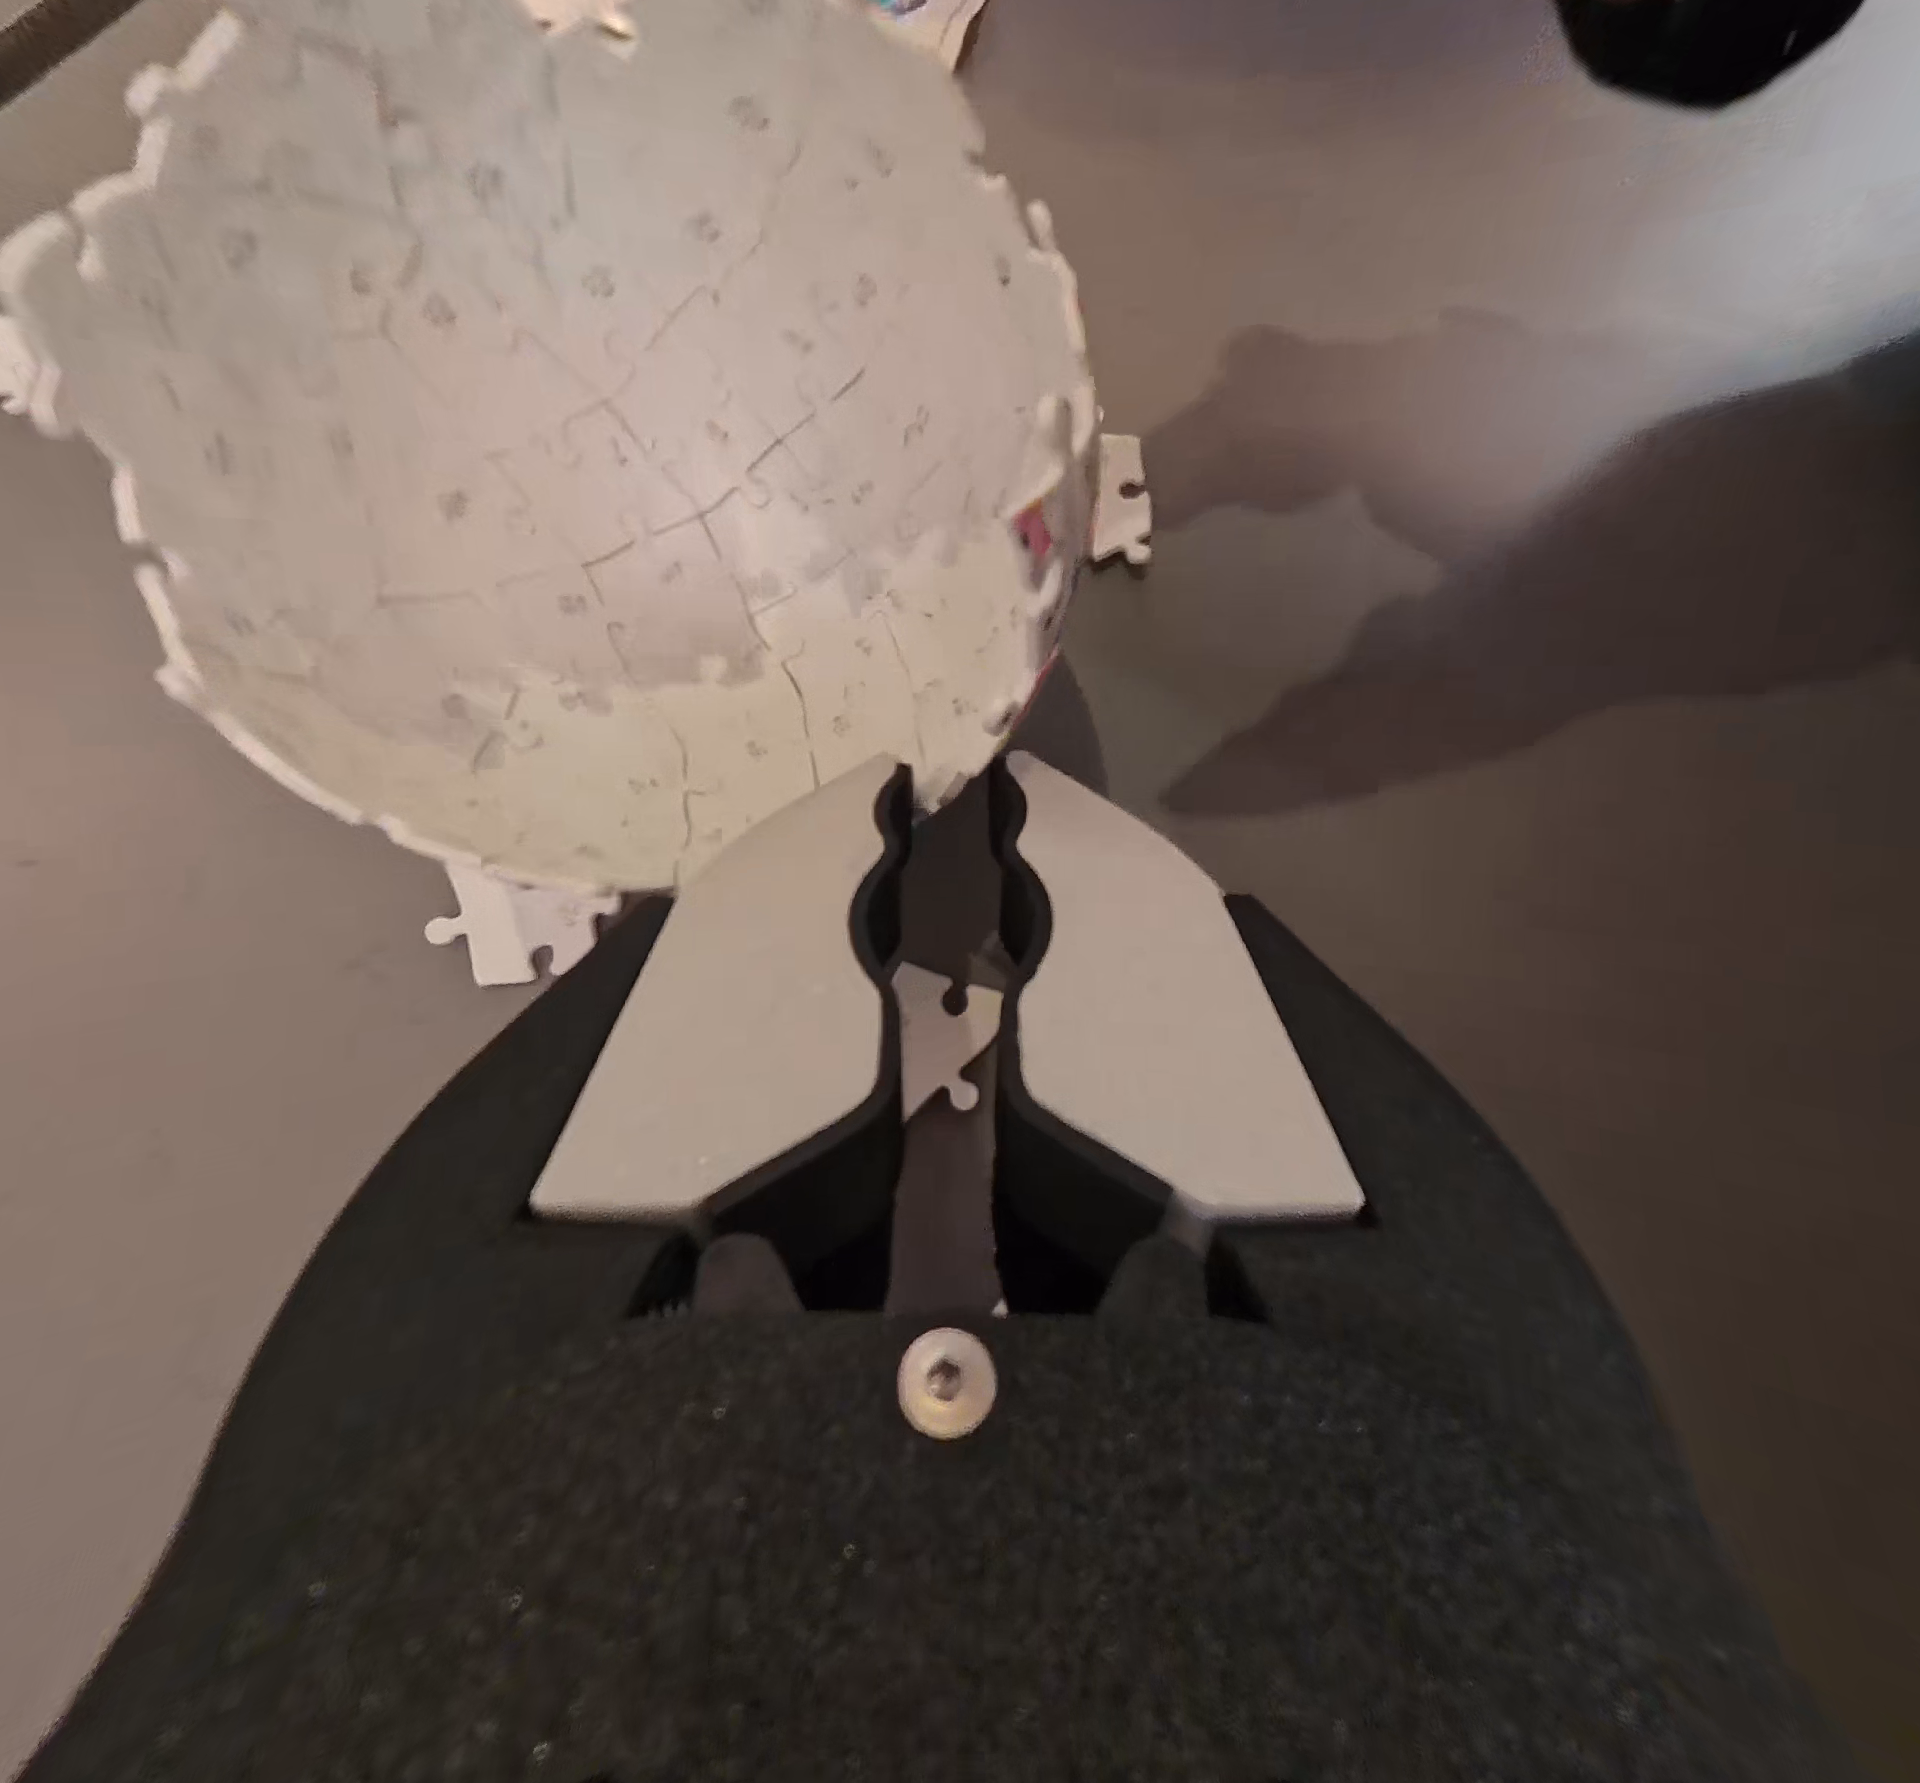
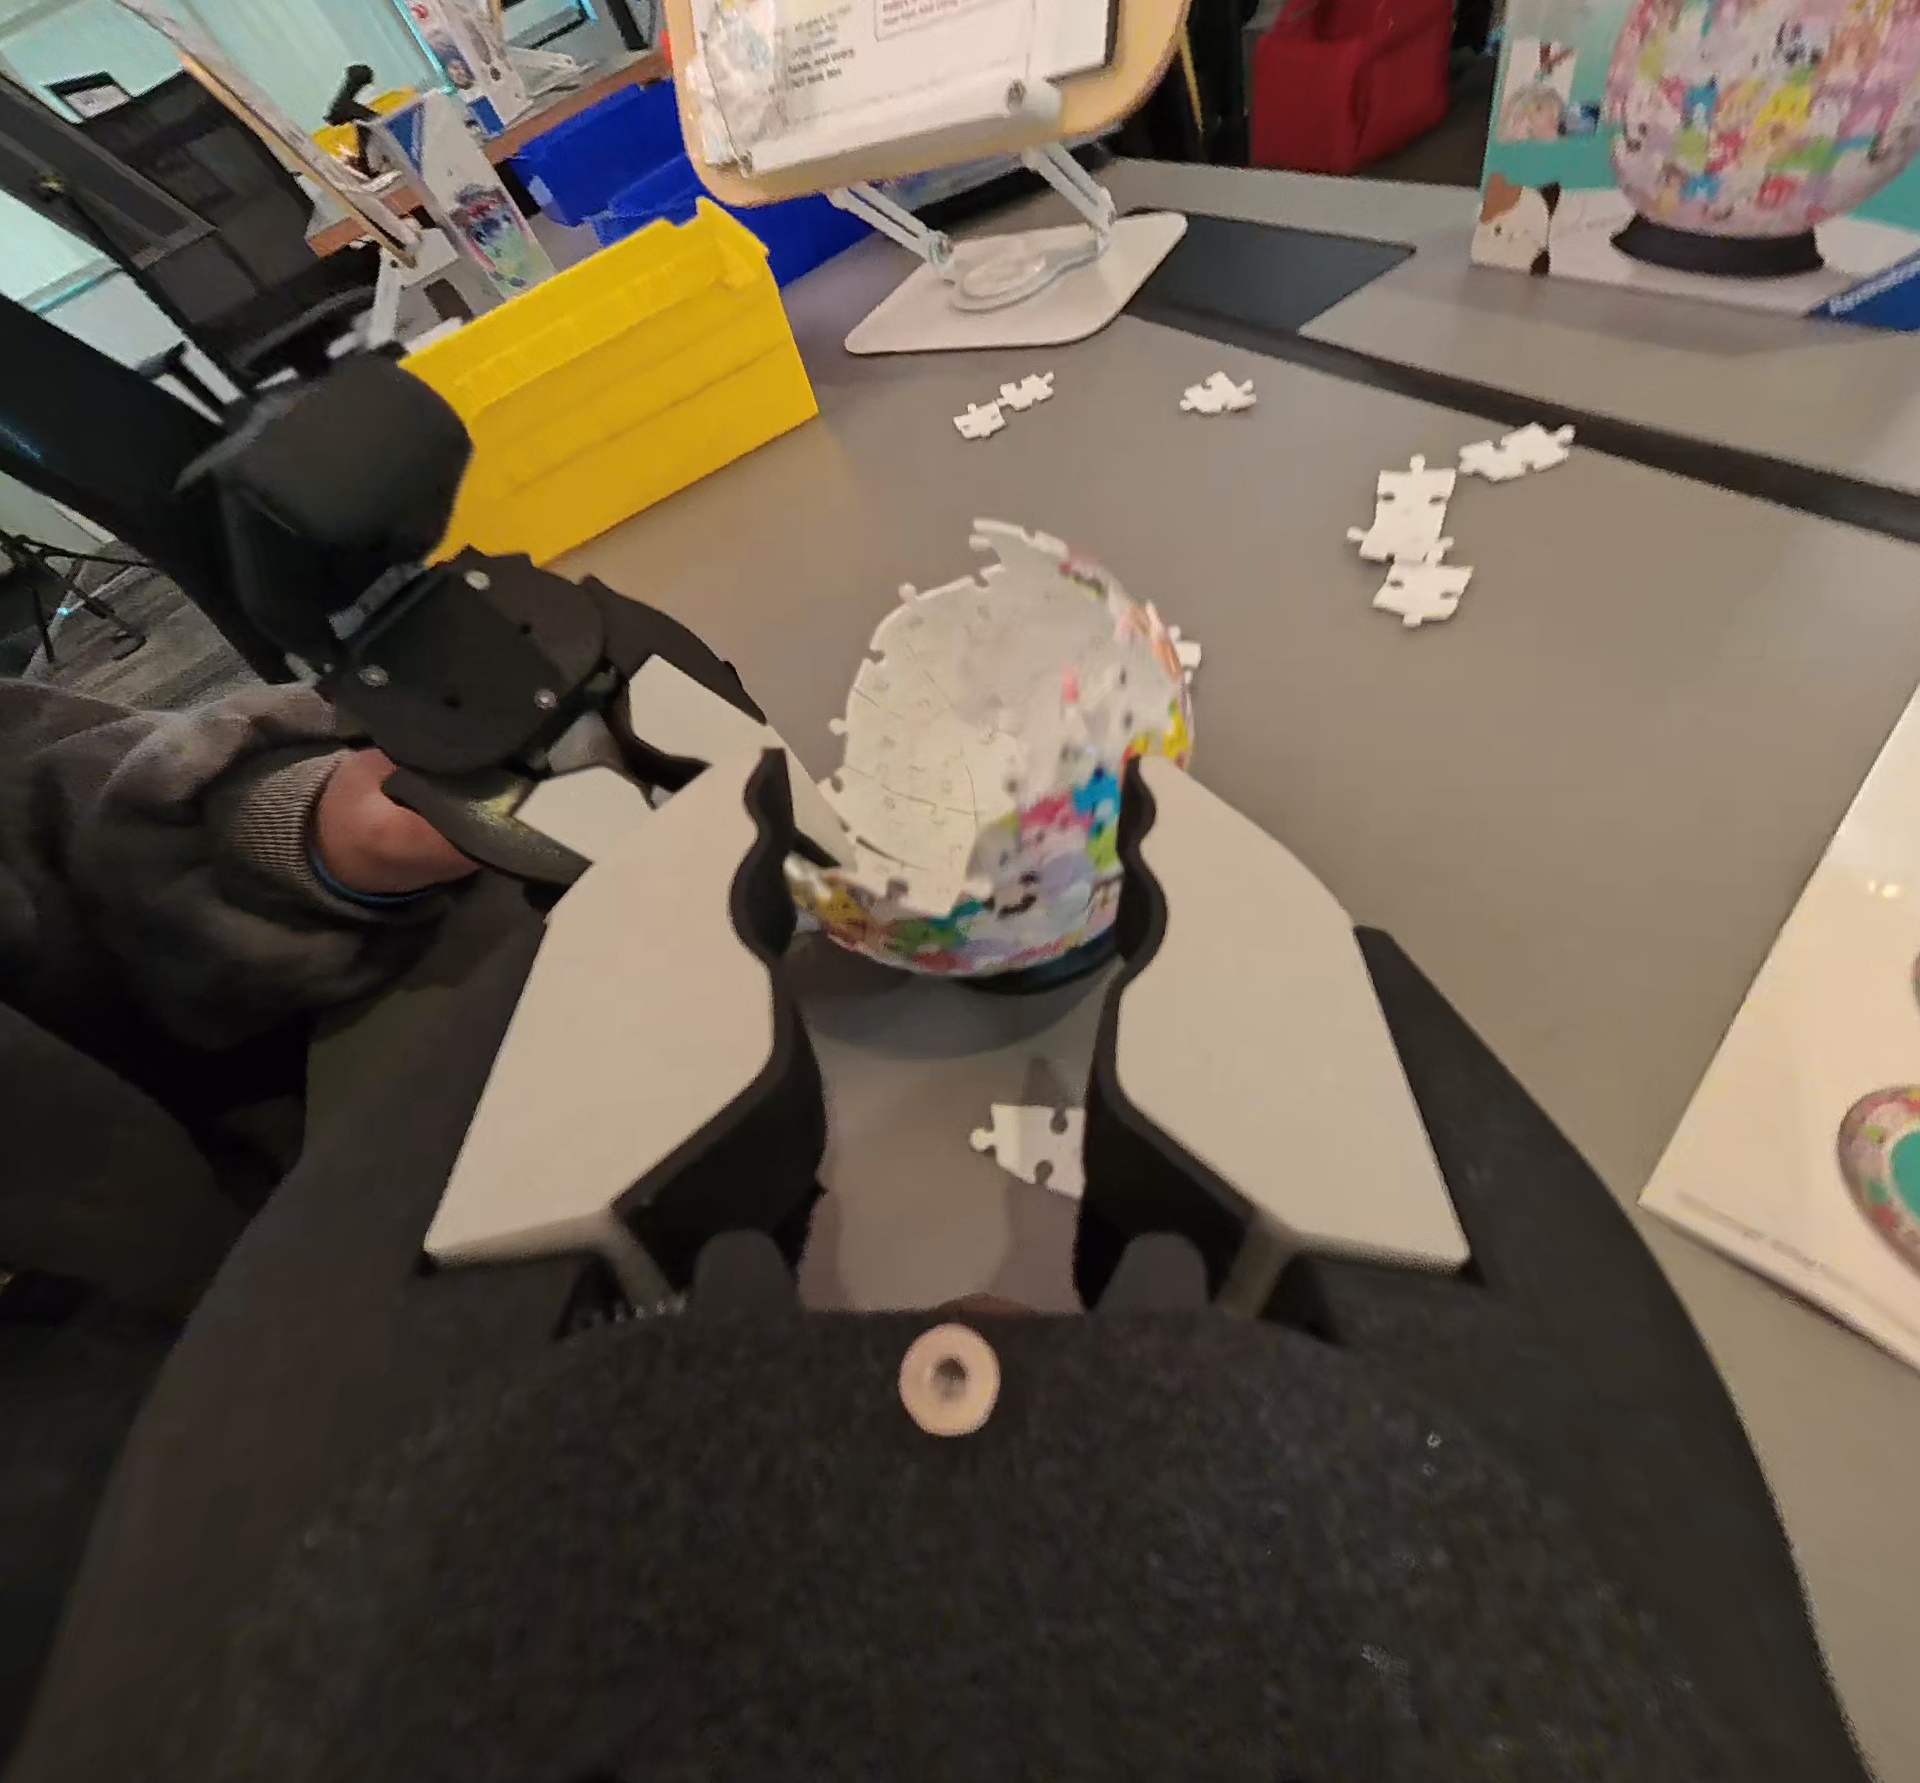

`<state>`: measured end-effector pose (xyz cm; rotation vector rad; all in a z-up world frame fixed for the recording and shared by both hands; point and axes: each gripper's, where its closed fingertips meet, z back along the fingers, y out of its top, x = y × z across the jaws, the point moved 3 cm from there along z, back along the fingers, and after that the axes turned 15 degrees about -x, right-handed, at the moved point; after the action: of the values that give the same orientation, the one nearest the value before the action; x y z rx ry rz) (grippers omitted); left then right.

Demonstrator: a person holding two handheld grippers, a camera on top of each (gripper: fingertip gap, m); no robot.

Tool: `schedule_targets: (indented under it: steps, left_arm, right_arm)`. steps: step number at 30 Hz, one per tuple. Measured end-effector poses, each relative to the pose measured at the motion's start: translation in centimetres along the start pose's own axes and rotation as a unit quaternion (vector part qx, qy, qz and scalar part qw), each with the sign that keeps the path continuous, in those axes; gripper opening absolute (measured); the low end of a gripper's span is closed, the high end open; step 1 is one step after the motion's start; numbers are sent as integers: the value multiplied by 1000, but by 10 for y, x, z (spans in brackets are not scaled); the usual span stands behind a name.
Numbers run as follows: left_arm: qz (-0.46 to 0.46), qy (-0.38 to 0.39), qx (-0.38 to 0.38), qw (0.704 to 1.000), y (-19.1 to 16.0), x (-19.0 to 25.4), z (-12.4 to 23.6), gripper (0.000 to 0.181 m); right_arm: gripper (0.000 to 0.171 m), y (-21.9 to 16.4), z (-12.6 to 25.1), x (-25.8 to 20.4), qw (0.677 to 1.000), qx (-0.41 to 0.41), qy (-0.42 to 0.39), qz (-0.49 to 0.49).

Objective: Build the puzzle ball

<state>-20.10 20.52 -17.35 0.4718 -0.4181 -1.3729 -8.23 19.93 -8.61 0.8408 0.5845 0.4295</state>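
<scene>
Fitting now: I have the half-built white-backed, colour-printed puzzle ball shell [image 2: 997,777] on its dark round stand, mid-table
Left gripper [image 1: 951,798]: nearly closed, pinching the shell's lower rim; I judge it a steadying hold
Right gripper [image 2: 951,829]: jaws spread wide, empty, framing the shell
Orientation: bowl opening tilts up toward the left gripper; no long axis, it is round
Next move: I think I must fetch a loose white puzzle piece [image 2: 1029,1146] from the grey table [image 2: 1558,850] and press it onto the jagged rim
</scene>
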Motion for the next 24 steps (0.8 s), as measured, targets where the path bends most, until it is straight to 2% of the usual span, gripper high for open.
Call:
schedule_targets:
  steps: [6, 8, 11, 15, 18, 21, 23, 24]
  left_arm:
    - [-6, -12, -6, 1000, -4, 3, 4, 15]
    - [-9, -27, -4, 1000, -3, 9, 11, 27]
    - [-10, -53, 15, 998, 2, 19, 30, 38]
    - [13, -89, 68, 994, 22, 19, 65, 38]
    - [49, -99, 75, 991, 39, -1, 73, 30]
    - [78, -82, 6, 994, 47, -23, 53, 16]
    - [84, -50, -23, 995, 50, -35, 39, 0]
    - [88, -24, -31, 995, 51, -41, 32, 0]
  right_arm:
    - [58, 26, 2, 14, 996, 43, 74, 34]
    - [55, 30, 1, 25, 992, 65, 104, 24]
    - [49, 30, -7, 42, 988, 75, 131, 16]
    - [36, 23, -26, 61, 991, 48, 126, 18]
    - [14, 17, -43, 68, 990, 7, 127, 60]
    - [0, 20, -56, 71, 978, -17, 189, 83]
    - [0, 24, -63, 74, 970, -16, 228, 87]
    - [0, 25, -65, 74, 965, -13, 245, 92]
